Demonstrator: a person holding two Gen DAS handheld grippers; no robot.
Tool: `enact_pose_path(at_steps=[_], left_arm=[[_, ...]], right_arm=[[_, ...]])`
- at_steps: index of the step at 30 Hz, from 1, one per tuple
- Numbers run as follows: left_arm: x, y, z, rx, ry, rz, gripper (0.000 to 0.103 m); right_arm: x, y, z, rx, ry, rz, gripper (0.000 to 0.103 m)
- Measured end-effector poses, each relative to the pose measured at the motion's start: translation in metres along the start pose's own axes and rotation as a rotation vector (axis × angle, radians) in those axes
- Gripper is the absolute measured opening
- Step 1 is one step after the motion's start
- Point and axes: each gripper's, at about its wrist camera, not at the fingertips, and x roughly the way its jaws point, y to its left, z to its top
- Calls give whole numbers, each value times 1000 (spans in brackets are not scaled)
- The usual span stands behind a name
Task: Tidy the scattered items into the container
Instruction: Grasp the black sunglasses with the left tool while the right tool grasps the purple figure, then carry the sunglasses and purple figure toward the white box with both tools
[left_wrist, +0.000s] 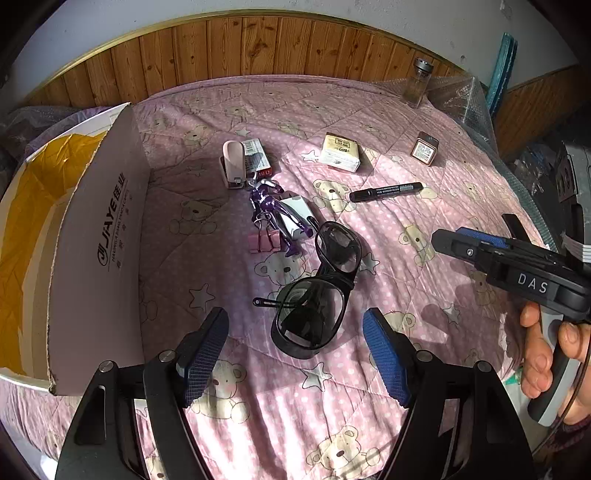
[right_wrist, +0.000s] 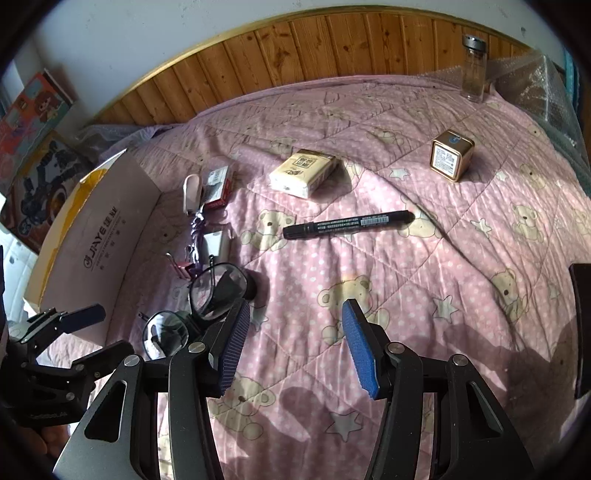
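Observation:
Dark safety glasses (left_wrist: 314, 291) lie on the pink bear quilt just ahead of my open left gripper (left_wrist: 295, 332), nothing between its fingers. Behind them lie a purple figurine (left_wrist: 273, 210), a pink binder clip (left_wrist: 264, 242), a white charger (left_wrist: 297, 218), a pink stapler (left_wrist: 233, 162) and a staples box (left_wrist: 258, 157). A tissue pack (right_wrist: 303, 171), black marker (right_wrist: 349, 224) and gold tin (right_wrist: 451, 154) lie farther right. The open cardboard box (left_wrist: 96, 236) stands left. My right gripper (right_wrist: 291, 328) is open above bare quilt, the glasses (right_wrist: 207, 299) at its left finger.
A glass jar (right_wrist: 474, 68) stands at the far right by bubble wrap (right_wrist: 532, 85). Wooden panelling (right_wrist: 332, 44) backs the bed. A hand (left_wrist: 550, 354) holds the right gripper's handle at the right edge of the left wrist view. Printed boxes (right_wrist: 33, 147) lean at the far left.

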Motion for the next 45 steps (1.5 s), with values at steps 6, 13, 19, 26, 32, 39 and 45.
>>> enact_pose_path(at_steps=[6,13,19,26,32,39,45], left_arm=[[33,-1,11,3,41,5,76],[63,1,16,-5,81,-4,76],[71,7,14,-53,60,-47,77],[80,3,3,-60,66,-108,77],[86,-5,5,4,52,-87,76],[80,-2,10,11,23,-158,50],[71,1,13,29,-4,-185,35]], right_arm=[[23,-4,23,-64,55,49,56],[54,46,50,-133,98,237,56],[108,93,70,-268,177,282,53],[160,103,85,-272,245,290,31],[170,112,89,-298,245,329,16],[143,74,104,-101,178,419,16],[115,34,102,58,106,421,16]])
